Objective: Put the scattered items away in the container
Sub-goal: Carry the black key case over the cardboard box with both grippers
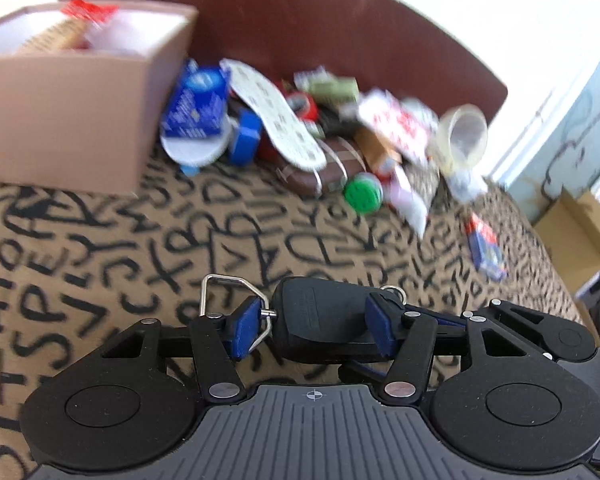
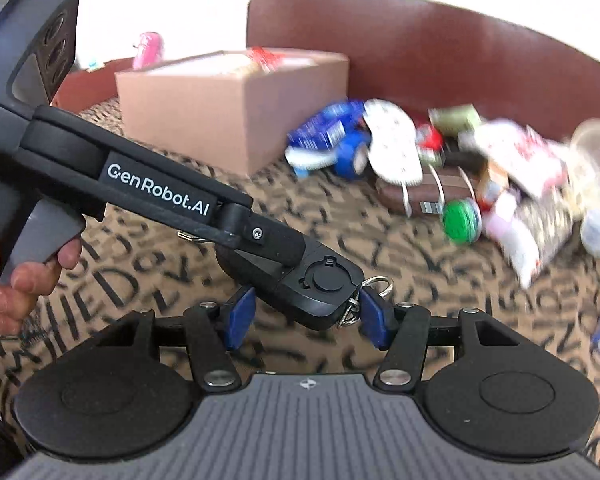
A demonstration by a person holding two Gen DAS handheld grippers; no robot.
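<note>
Clearly the left claw (image 1: pixel 314 330) is pinching the task's thing, a black rounded plastic fob (image 1: pixel 316 300), between its blue pads (image 1: pixel 242 330). A bent steel wire loop (image 1: pixel 228 284) sticks out past the left pad, and the fob hangs low over the letter-printed brown cloth (image 1: pixel 100 264).

The open brown cardboard box (image 1: pixel 72 120) sits ahead and to the left of this claw, already holding some packets. To do the drop well, I would swing left and forward, lift above the near wall, and release only once the fob is over the opening. The loop could catch on the rim.

Ahead and to the right lies the heap of scattered items, with a green round lid (image 1: pixel 363 193) at its near edge.

The right wrist view adds what the left cannot. It shows the left tool's arm crossing from the person's hand (image 2: pixel 24 276), and the right claw (image 2: pixel 306 320) spread wide, its pads either side of that tool's tip. A small metal key ring (image 2: pixel 380 282) sits by its right pad; contact is unclear.
</note>
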